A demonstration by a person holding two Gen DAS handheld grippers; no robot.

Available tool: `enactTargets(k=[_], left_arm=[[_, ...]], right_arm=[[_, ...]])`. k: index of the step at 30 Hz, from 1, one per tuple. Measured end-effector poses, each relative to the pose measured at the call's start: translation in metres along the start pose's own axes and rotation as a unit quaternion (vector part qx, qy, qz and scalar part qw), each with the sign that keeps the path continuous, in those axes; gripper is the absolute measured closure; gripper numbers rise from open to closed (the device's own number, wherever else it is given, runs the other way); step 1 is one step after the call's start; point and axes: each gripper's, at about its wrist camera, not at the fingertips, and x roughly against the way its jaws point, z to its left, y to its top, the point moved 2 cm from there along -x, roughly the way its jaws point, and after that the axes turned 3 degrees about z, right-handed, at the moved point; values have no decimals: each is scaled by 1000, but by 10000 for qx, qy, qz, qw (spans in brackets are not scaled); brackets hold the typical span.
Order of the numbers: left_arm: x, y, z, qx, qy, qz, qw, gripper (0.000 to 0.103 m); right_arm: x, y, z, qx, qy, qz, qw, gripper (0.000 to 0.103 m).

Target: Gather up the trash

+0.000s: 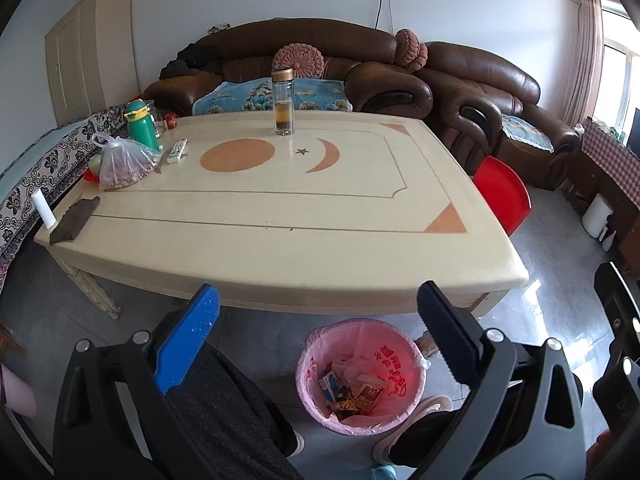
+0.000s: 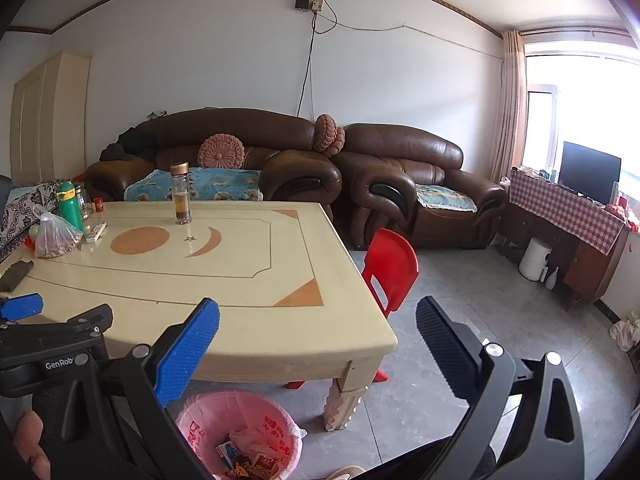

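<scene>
Both my grippers, left (image 1: 318,312) and right (image 2: 318,326), gape empty; reaching blindly may tip the pink-lined round bin (image 1: 396,420), seemingly loosely bagged.

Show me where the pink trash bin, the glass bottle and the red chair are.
pink trash bin (image 1: 310,356): left wrist view, left rim.
glass bottle (image 1: 283,100): left wrist view, clear body.
red chair (image 2: 394,254): right wrist view, backrest.

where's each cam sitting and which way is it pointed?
Left wrist: on the left tongs, open, above the pink-lined trash bin, facing across the table to the sofa; the person's legs and shoes show.
Right wrist: on the right tongs, open, further right, facing the table corner, red chair and window; a fingertip and the left tongs show.
Shared: table, glass bottle, bin, sofa, chair.
</scene>
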Motion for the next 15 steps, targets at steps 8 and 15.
enactTargets(k=[8, 15], left_arm=[[2, 1, -3, -74, 81, -35, 9999, 6], [10, 0, -8, -179, 329, -243, 9990, 6]], right_arm=[[-1, 1, 1, 30, 75, 18, 10000, 7], [-2, 1, 2, 51, 113, 54, 9999, 7]])
